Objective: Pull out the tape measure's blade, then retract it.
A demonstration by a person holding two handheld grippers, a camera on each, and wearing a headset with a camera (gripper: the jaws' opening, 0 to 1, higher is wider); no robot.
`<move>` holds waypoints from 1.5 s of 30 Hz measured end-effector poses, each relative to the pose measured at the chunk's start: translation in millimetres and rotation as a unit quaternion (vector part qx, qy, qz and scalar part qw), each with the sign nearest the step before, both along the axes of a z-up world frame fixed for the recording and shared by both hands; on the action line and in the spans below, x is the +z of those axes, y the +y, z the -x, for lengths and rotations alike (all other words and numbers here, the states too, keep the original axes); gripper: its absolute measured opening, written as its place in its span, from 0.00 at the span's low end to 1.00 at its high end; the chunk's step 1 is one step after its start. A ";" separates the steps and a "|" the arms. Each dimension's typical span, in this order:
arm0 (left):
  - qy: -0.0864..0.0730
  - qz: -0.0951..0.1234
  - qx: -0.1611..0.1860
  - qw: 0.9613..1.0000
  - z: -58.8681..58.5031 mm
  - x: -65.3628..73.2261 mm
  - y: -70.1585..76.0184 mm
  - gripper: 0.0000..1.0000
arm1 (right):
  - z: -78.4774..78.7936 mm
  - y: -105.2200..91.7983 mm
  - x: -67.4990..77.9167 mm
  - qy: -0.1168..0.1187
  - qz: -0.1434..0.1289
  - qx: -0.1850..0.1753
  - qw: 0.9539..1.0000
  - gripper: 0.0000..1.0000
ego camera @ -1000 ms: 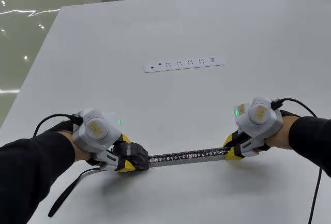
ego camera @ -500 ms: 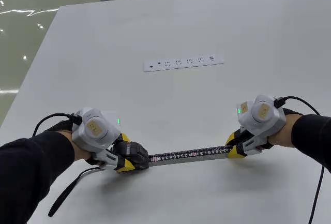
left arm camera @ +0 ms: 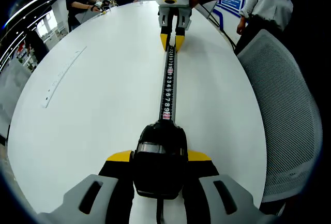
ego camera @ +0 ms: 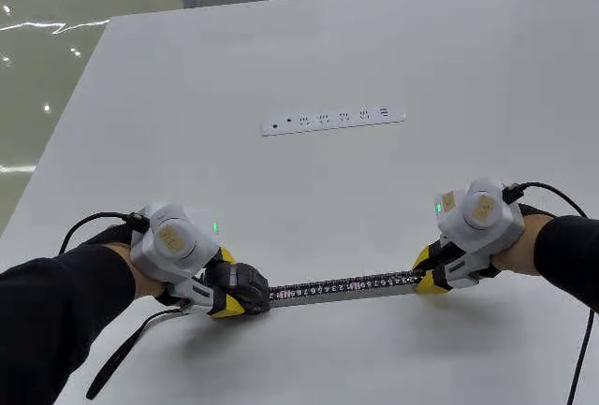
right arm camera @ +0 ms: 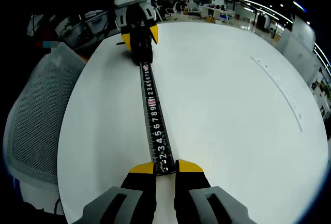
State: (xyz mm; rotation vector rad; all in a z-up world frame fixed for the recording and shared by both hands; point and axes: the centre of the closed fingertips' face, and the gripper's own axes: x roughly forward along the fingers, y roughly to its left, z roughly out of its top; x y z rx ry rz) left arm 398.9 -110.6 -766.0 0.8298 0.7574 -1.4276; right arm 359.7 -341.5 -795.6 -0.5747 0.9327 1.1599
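A big white table stands in front of the person. On it, down near the person's edge, lies the tape measure, at about 7 o'clock in the head view. It is black and chunky. The left gripper squeezes it tight, one yellow tip on each side of the case. The blade is pulled out and runs flat along the table toward 3 o'clock. You can see small numbers printed all along it. The right gripper is at about 4 o'clock in the head view, and its two yellow tips pinch the end of the blade between them. In the right gripper view the blade runs straight up toward 12 o'clock, where the left gripper sits with the case. A black strap trails from the left side toward 7 o'clock. A long white power strip lies well apart from the blade, toward 12 o'clock from it, in the middle of the table. In the left gripper view a grey mesh chair stands by the table edge at about 3 o'clock.
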 end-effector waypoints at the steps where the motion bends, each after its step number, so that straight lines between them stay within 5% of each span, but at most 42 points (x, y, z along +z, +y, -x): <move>1: 0.000 0.000 0.000 1.000 0.0 0.0 0.0 0.30 | 0.1 -0.2 0.0 0.000 0.000 0.000 1.000 0.08; 45: -0.004 0.001 -0.001 1.000 1.0 0.5 -0.1 0.29 | 4.6 -19.6 -0.5 0.002 0.014 -0.008 1.000 0.08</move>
